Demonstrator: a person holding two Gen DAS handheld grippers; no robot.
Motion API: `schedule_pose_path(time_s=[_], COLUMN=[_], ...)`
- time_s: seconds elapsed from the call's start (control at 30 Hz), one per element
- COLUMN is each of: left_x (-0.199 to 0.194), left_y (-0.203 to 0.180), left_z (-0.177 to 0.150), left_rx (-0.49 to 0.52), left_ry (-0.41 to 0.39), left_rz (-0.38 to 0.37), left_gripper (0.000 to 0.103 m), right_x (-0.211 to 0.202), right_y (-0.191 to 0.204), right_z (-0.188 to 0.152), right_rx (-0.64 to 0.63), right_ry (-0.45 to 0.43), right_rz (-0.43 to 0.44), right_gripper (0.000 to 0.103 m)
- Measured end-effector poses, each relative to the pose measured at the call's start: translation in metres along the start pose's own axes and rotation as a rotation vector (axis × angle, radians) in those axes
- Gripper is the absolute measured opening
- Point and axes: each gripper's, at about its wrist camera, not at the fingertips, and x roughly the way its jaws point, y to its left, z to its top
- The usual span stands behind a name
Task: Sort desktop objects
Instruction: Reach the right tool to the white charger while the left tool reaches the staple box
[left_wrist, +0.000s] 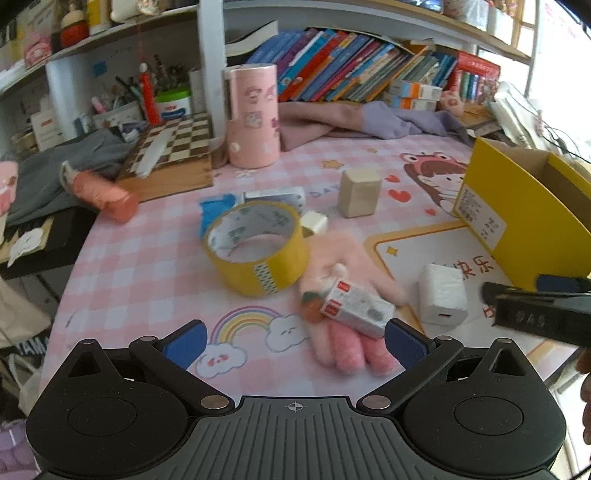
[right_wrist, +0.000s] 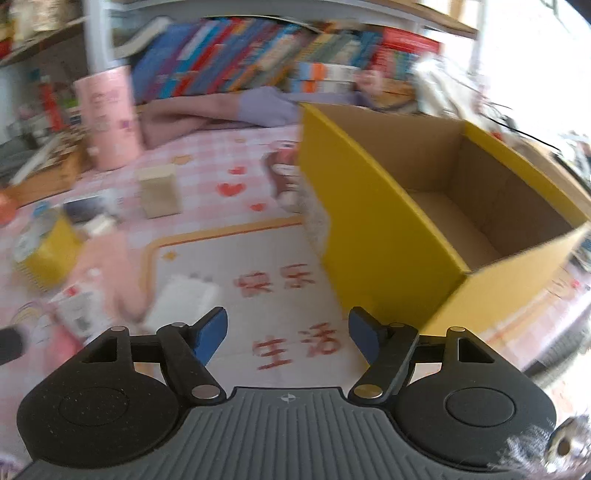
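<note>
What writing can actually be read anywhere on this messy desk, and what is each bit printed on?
"快乐" in red, on the pink desk mat.
"生活" in red, lower on the same mat.
"DAY", partly hidden, on the mat behind the tape roll.
Label on the yellow box: too small to read.
Small white carton with red tags: print blurred.
Book spines: unreadable.
Pink canister: pictures only, lettering unclear.

Red characters 快乐 and 生活 on pink desk mat (right_wrist: 288, 317)
</note>
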Motion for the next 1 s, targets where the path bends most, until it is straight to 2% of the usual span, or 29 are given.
schedule_pose_path(time_s=[0.17, 0.4, 0.53, 0.6, 0.63, 0.7, 0.77, 0.87, 0.93, 1.0], left_x=[-0.003, -0.004, -0.001, 0.002, 0.003, 0.007, 0.010, 0.020, 0.028, 0.037], left_y=[-0.001, 0.007, 0.004, 0.000, -0.003, -0.009, -0.016, -0.025, -0.031, -0.037], left_z=[-0.001, -0.002, 0.001, 0.003, 0.003, 0.005, 0.006, 0.008, 0.009, 0.009], left_rx=[0.020, 0.015, 0.033, 0.059, 0.075, 0.111, 0.141, 0.175, 0.194, 0.222], left_ry=[-0.001, 0.006, -0.003, -0.009, -0.011, -0.019, -0.026, -0.021, -0.003, 0.017], left_rz=[0.008, 0.041, 0.035, 0.025, 0.019, 0.001, -0.021, -0.063, -0.087, -0.102], left_gripper=[0.103, 0.103, 0.103, 0.103, 0.103, 0.102, 0.100, 0.090, 0.076, 0.069], right_x=[-0.003, 0.025, 0.044, 0.048, 0.047, 0.046, 0.043, 0.036, 0.031, 0.029], right_y=[0.023, 0.040, 0.046, 0.045, 0.044, 0.040, 0.031, 0.024, 0.020, 0.017], right_z=[0.003, 0.011, 0.012, 0.010, 0.010, 0.011, 0.014, 0.019, 0.022, 0.024], right_rx=[-0.118, -0.094, -0.093, -0.099, -0.109, -0.107, -0.077, -0.083, -0.092, -0.093], right_ry=[-0.028, 0.037, 0.111, 0.124, 0.114, 0.112, 0.103, 0.071, 0.056, 0.056], right_rz=[0.103, 0.150, 0.165, 0.168, 0.176, 0.178, 0.187, 0.189, 0.191, 0.193], right_gripper=[0.070, 0.069, 0.066, 0.059, 0.050, 0.045, 0.042, 0.041, 0.041, 0.041])
